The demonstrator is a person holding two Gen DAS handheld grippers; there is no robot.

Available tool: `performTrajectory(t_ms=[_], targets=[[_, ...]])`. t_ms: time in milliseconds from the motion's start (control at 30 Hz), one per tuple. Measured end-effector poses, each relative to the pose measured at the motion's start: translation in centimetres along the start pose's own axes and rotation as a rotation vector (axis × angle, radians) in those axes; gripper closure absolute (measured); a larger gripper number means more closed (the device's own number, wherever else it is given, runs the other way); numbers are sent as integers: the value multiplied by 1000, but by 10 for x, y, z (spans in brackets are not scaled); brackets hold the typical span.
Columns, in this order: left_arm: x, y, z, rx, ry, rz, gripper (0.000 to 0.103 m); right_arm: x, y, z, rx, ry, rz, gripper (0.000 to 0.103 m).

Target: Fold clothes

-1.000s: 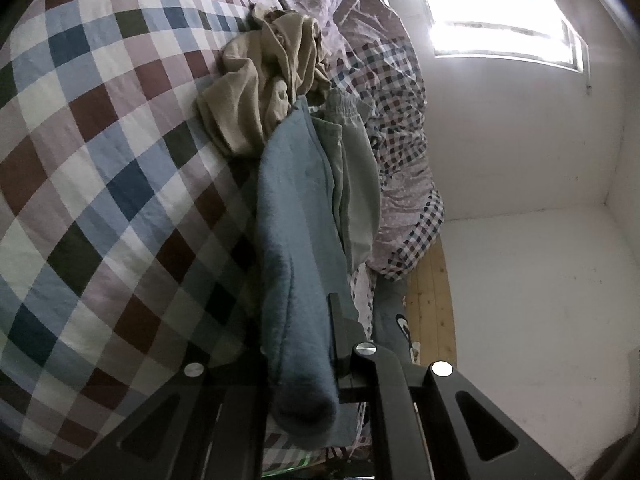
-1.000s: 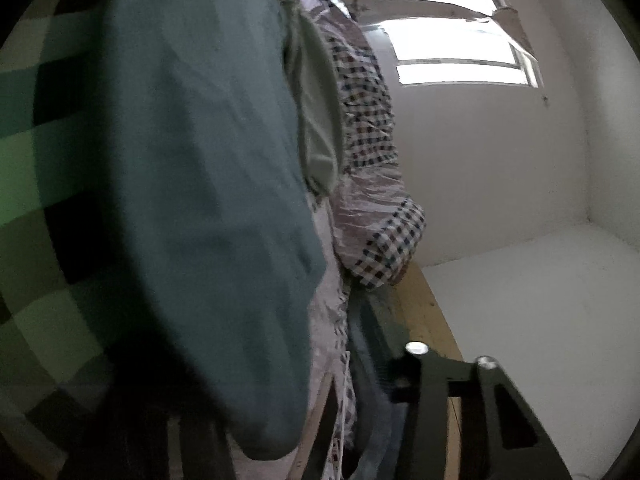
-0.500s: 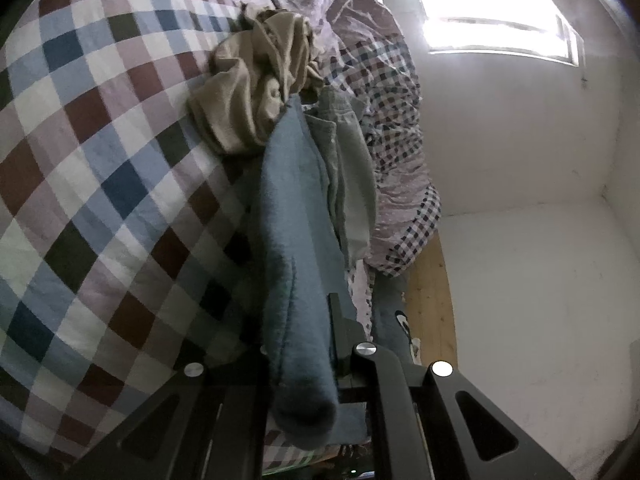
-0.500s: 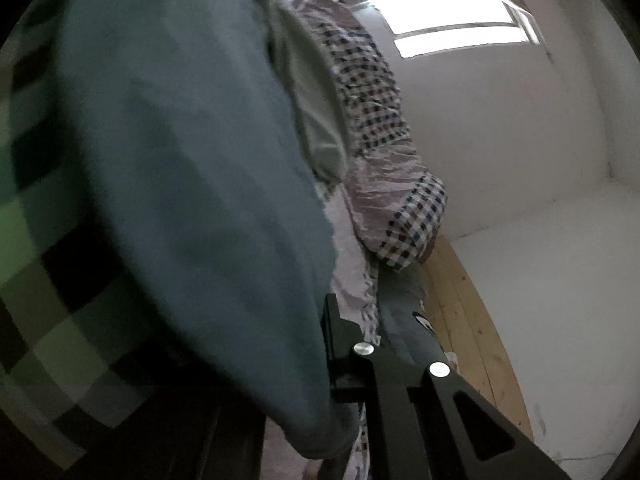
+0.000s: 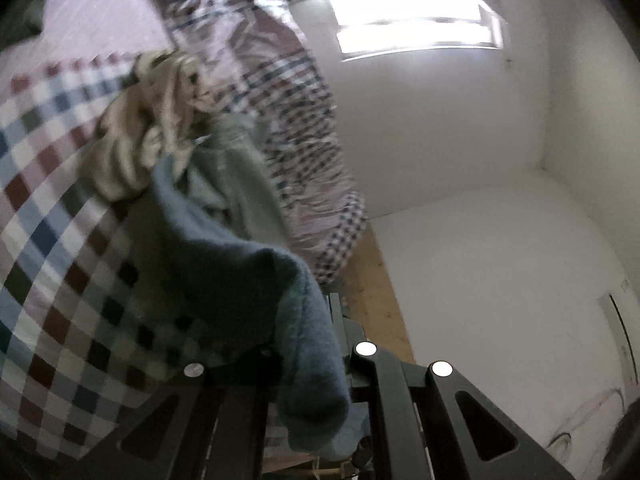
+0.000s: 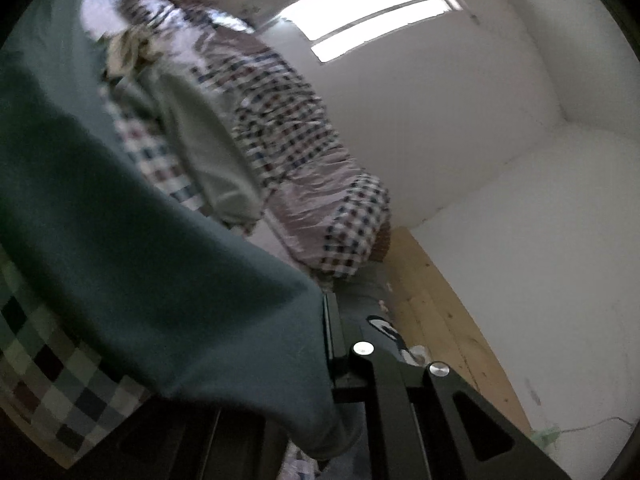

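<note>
Both grippers are clenched on the same blue garment [image 5: 240, 264]. The left gripper [image 5: 336, 344] pinches a thick rolled edge of it, which bulges out between the fingers and droops below them. The right gripper [image 6: 326, 344] has just closed its jaws on another edge, and the cloth [image 6: 132, 248] spreads up and to the left from that pinch, covering most of the left fingers' side of the view.

In the left wrist view the blue garment's long axis runs straight ahead from the fingers toward the far end of the bed. Its near end is raised in the grip and its far end lies by a crumpled beige garment [image 5: 148, 128]. A pale green garment [image 5: 248, 184] lies just to the right of the blue one, along the same line (also visible past the right fingers [image 6: 200, 148]).

Under the clothes is a checked bedspread [image 5: 44, 216] in blue, dark red and white, out to the left of the fingers. A bunched duvet [image 5: 304, 148] with smaller checks runs along the bed's right edge and hangs over it. To the right of the fingers there is a strip of wooden floor [image 6: 444, 320], then white walls [image 5: 440, 128]. A bright window [image 5: 416, 20] sits high ahead. Both views are somewhat blurred.
</note>
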State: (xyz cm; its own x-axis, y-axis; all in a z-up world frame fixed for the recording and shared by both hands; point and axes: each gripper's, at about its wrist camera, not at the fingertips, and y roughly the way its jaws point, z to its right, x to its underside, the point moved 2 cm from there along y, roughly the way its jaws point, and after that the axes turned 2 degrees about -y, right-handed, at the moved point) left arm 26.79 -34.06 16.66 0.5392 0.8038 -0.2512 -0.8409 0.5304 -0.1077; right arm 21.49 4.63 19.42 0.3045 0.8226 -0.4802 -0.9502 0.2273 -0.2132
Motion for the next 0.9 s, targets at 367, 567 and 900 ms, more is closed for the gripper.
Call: performTrajectory(t_ms=[367, 567, 900], targets=[[5, -44, 105, 123, 8, 5, 97, -30, -80, 105, 10, 136, -13, 98], [2, -36, 97, 65, -1, 10, 97, -36, -70, 103, -61, 146, -66, 98], [-71, 69, -17, -204, -135, 5, 97, -47, 80, 26, -347, 39, -221, 98]])
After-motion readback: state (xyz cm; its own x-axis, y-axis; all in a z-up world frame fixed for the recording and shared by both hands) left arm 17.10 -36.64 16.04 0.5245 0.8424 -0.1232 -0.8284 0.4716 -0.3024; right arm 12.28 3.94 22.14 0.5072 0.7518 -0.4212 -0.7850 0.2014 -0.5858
